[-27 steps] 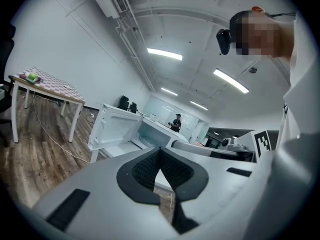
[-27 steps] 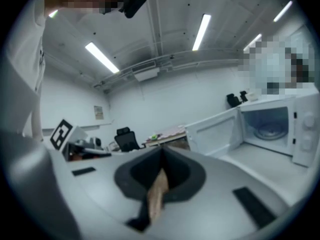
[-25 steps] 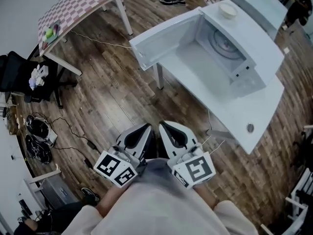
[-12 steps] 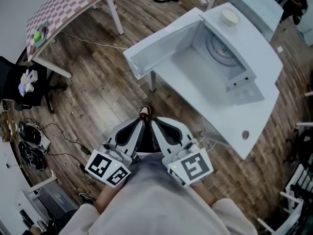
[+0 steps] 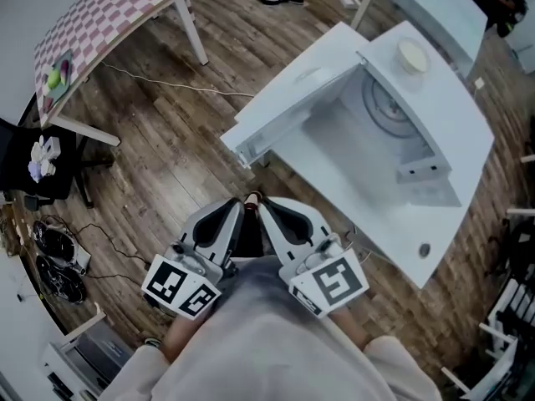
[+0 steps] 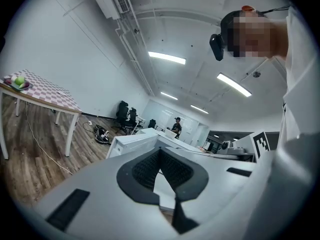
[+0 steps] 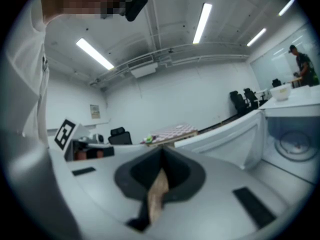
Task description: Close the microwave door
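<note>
Both tools sit side by side close to the person's body. The left gripper [image 5: 237, 210] has its jaws pressed together at the tips. Its black ribbed pads [image 6: 145, 169] form a closed, heart-shaped hollow in the smooth grey shell, and nothing is held between them. The right gripper [image 5: 267, 211] is likewise shut tip to tip and holds nothing; only a sliver of floor shows through the slit lower down. Each gripper carries a cube with square black-and-white markers at its rear.

Ahead of the tips and slightly to the right stands the microwave [image 5: 443, 98], a glossy white box on a white table [image 5: 456, 215]. The microwave door [image 5: 288, 111] is wide open. It is a flat white panel that swings out toward the grippers, and its free edge is the nearest part, a little beyond the jaw tips. Behind the door the cavity is exposed, with a round glass turntable [image 5: 386, 98]. A pale shallow bowl [image 5: 412, 57] rests on the microwave's top.

Open wood-plank floor [image 5: 167, 157] stretches ahead and to the left of the left gripper, between the tools and the door's outer face. Further left is a table with a checked top [image 5: 109, 15], well apart. A shoe tip [image 5: 251, 198] shows just beyond the two jaw tips.
</note>
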The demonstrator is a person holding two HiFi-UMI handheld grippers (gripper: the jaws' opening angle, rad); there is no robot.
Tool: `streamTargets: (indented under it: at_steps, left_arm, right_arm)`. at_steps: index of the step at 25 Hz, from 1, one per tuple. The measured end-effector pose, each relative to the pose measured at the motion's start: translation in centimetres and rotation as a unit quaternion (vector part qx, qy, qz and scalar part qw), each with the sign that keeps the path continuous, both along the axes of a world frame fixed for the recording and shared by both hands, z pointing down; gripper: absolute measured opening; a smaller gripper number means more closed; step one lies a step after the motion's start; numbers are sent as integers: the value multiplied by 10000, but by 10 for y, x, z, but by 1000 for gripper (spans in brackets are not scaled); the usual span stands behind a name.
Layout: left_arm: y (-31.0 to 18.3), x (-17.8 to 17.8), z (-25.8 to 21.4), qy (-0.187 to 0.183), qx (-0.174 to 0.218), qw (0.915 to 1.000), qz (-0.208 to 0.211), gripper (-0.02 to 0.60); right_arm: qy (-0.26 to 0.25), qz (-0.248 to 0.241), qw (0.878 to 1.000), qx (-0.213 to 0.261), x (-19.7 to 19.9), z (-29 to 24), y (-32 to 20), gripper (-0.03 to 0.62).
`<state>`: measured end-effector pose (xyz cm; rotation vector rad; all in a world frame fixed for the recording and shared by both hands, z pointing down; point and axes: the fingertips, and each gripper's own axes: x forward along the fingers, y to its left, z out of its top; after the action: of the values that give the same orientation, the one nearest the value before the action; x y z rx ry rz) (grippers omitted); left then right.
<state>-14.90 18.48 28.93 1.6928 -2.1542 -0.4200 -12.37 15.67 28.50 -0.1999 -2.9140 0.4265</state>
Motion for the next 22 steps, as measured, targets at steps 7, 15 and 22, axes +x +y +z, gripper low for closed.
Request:
streamTargets:
  at_steps: [7, 15, 22]
  left_arm:
    - [-20, -48, -6, 41, 63, 9997, 222, 17]
    - [-43, -92, -15, 73, 156, 9976, 675, 17]
    - [-55, -129, -10, -76, 72, 9947, 1018, 17]
  right_arm:
    - [66, 64, 9999, 96, -47, -4, -16, 18]
    - [85, 425, 9988, 217, -83, -12, -39, 18]
    - [88, 832, 9961, 275, -102, -14, -53, 18]
